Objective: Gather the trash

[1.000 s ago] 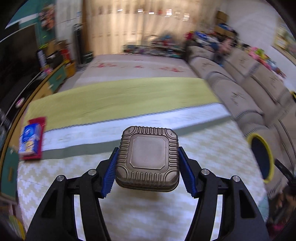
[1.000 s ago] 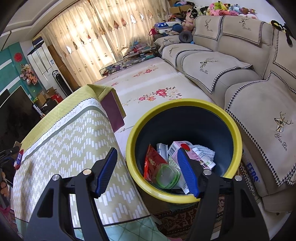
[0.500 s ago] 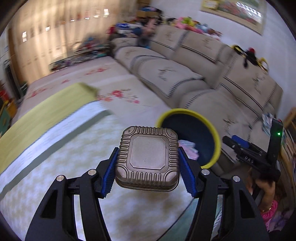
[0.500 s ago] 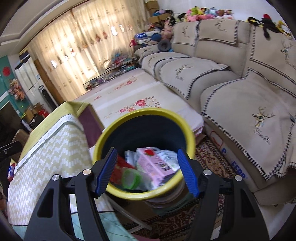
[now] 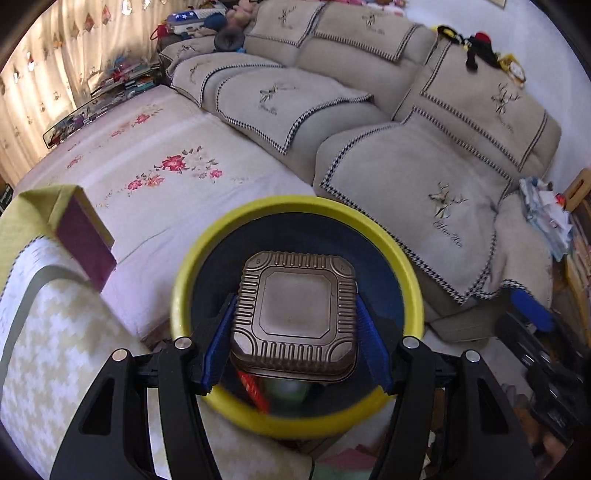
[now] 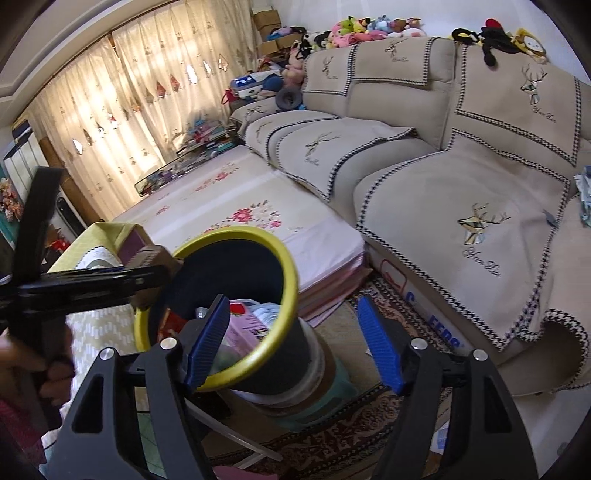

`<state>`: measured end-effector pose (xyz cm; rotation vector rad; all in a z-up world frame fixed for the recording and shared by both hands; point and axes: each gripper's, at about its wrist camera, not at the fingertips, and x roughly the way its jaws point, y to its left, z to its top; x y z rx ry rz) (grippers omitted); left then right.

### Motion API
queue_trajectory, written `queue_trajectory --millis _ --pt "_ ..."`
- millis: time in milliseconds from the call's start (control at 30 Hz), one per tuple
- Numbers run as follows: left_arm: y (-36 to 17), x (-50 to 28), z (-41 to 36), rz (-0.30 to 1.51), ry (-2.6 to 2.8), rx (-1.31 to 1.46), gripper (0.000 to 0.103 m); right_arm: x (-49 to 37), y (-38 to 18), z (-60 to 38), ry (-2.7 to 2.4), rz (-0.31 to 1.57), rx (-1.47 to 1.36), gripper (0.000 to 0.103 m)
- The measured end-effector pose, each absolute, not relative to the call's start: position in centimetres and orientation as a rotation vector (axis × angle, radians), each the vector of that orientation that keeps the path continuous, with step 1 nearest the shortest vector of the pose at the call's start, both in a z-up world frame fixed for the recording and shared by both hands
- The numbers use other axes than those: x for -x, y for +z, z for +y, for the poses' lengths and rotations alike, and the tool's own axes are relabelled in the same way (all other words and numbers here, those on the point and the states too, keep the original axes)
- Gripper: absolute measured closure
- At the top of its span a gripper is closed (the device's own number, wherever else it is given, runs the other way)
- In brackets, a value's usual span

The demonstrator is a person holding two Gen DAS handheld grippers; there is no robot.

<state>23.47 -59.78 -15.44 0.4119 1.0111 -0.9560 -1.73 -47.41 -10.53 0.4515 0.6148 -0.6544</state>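
The left hand-held gripper (image 5: 295, 325) has its blue pads (image 5: 218, 350) pressed against two opposite sides of a square brown container (image 5: 294, 314) with a ribbed rim, its flat face turned toward the camera. It holds the container directly over the mouth of a round bin (image 5: 186, 280) with a yellow rim and a dark blue inside. Under the container, low in the bin, a red wrapper (image 5: 253, 387) and something pale green show, both blurred.

In the right wrist view the same bin (image 6: 290, 280) stands on the patterned rug (image 6: 354, 435) between the worktop (image 6: 92, 321) and the beige sofa (image 6: 461, 206). The worktop carries a cloth in a cream zigzag pattern with a yellow-green band at its far end. The bin already contains a pink carton (image 6: 243, 332) and other packets I cannot make out. The left gripper's black arm (image 6: 85, 284) reaches in from the left edge, across the bin's near rim.

The right hand-held gripper (image 6: 291, 343) is empty; its jaws have just been opening further and stand well apart, with nothing between them but the view of the bin's rim and the rug. It hangs beside the bin, to the sofa side.

A white floor mat (image 5: 155, 173) with red flowers lies beyond the bin, and soft toys (image 6: 354, 27) sit along the top of the sofa back.
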Motion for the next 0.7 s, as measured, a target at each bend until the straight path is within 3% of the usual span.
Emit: queue_trajectory --millis 133,233,367,433,567,700 --pt "-17.4 -24.3 -61.8 1.047 -0.936 -0.426 0.04 2.9 -10.3 -47.2 -0.671 0.616 -0.437 0.033" --pt "-18.5 -24.9 -62.3 1.072 -0.918 -0.422 0.017 3.4 -9.9 -47.0 -0.677 0.614 -0.427 0.031" --pt "-18.6 -25.5 -60.1 1.087 -0.9 -0.397 0.017 3.8 -9.4 -46.3 -0.667 0.615 -0.41 0.03" --pt "-17.2 -25.4 -57.7 1.075 -0.883 -0.365 0.016 3.8 -9.0 -45.7 -0.653 0.612 -0.404 0.03" --pt "-12.1 -24.0 -50.0 0.948 -0.823 -0.28 0.006 3.4 -8.0 -43.6 -0.595 0.603 -0.369 0.026" --pt "-6.9 -21.0 -39.7 0.806 -0.721 -0.183 0.005 2.1 -7.2 -40.4 -0.497 0.601 -0.321 0.022"
